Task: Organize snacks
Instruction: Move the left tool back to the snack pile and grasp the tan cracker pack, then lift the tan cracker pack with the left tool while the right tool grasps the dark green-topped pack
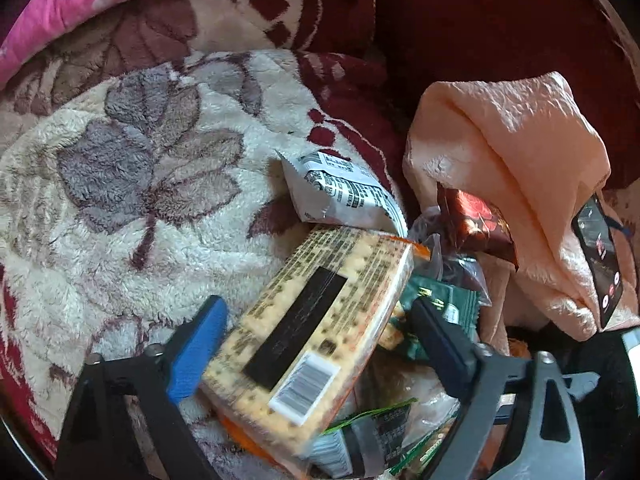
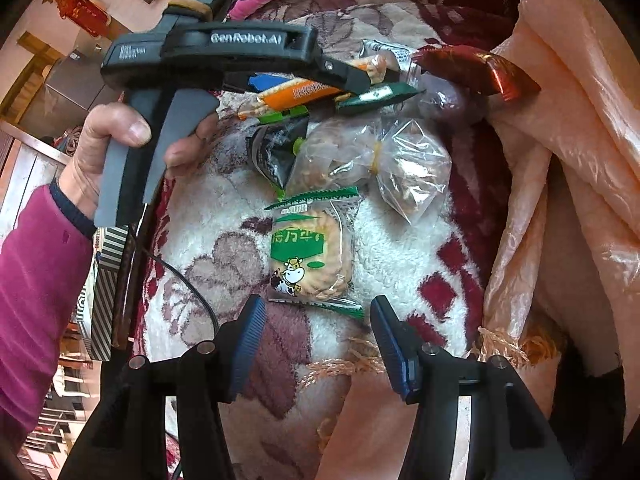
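Left gripper (image 1: pixel 316 328) had both fingers around long cracker pack (image 1: pixel 316 320), squeezed on its sides, lifted just above snack pile. White packet (image 1: pixel 340 192) lay just past it on fluffy blanket (image 1: pixel 120 200). Right gripper (image 2: pixel 318 344) was wide open, held nothing, hung over cow cookie bag (image 2: pixel 312 256). Clear bags (image 2: pixel 372 160) lay beyond on blanket. Peach cloth (image 2: pixel 560 160) bunched at right.

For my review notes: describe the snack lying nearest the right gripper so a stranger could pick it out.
On the cream floral blanket, beside the peach satin cloth, look just beyond the open right gripper. The cow biscuit packet lies there apart from the pile: clear wrap, green label, cartoon cow, unlike the unprinted knotted clear bags behind it.
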Action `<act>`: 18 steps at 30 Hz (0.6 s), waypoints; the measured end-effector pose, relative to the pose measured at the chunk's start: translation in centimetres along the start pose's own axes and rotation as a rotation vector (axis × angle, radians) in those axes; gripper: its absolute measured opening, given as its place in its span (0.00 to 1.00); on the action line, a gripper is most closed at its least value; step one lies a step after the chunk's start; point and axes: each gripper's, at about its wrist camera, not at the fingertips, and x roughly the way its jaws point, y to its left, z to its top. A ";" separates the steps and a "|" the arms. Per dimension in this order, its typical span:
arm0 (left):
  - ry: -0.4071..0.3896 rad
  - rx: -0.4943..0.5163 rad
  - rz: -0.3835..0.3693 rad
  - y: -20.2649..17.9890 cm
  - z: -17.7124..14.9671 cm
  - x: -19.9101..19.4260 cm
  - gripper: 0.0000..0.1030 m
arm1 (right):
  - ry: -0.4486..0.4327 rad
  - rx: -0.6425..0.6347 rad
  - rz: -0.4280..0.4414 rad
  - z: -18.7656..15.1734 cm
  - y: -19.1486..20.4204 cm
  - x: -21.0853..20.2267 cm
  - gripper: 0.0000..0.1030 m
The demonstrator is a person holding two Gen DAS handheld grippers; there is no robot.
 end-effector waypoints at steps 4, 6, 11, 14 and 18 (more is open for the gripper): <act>-0.006 0.005 0.006 -0.4 -0.9 -0.9 0.55 | -0.020 -0.010 -0.005 0.1 0.1 -0.6 0.57; -0.021 0.005 0.038 -0.6 -1.2 -1.3 0.52 | -0.021 -0.017 -0.011 0.1 0.3 -0.7 0.57; -0.083 -0.046 0.092 -0.5 -2.6 -3.5 0.50 | -0.025 -0.024 -0.018 0.0 0.6 -0.8 0.57; -0.113 -0.081 0.123 0.1 -3.3 -5.1 0.50 | -0.033 -0.017 -0.021 0.0 0.6 -0.8 0.57; -0.148 -0.144 0.164 1.1 -6.1 -8.3 0.50 | -0.037 -0.012 -0.017 0.0 0.6 -1.0 0.57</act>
